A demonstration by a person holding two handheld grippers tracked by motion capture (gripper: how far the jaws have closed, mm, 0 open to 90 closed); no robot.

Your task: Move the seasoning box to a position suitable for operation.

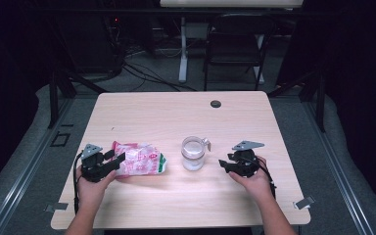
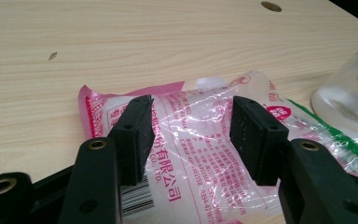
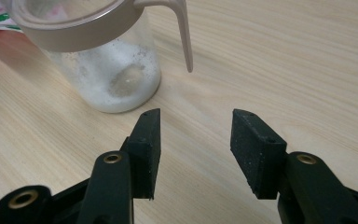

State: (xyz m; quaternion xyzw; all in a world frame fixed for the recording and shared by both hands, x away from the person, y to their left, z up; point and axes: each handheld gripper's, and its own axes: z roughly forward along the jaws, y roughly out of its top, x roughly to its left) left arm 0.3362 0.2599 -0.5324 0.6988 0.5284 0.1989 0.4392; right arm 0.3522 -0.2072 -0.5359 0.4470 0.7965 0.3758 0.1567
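Note:
A clear and pink plastic bag (image 1: 139, 159) of white granules lies flat on the wooden table (image 1: 176, 112), left of centre. My left gripper (image 1: 116, 157) is at the bag's left end. In the left gripper view its jaws stand apart over the bag (image 2: 200, 135), and the pads are not pressing on it. A clear jar (image 1: 193, 154) with a grey lid and a curved handle holds some white powder. My right gripper (image 1: 223, 164) rests just right of the jar (image 3: 116, 70), open, with bare table between its jaws (image 3: 196, 116).
A dark round grommet (image 1: 216, 104) sits near the table's far edge. Beyond the table stand a black folding chair (image 1: 237, 44) and a white desk leg (image 1: 182, 49). The jar (image 2: 349, 93) is close to the bag's right end.

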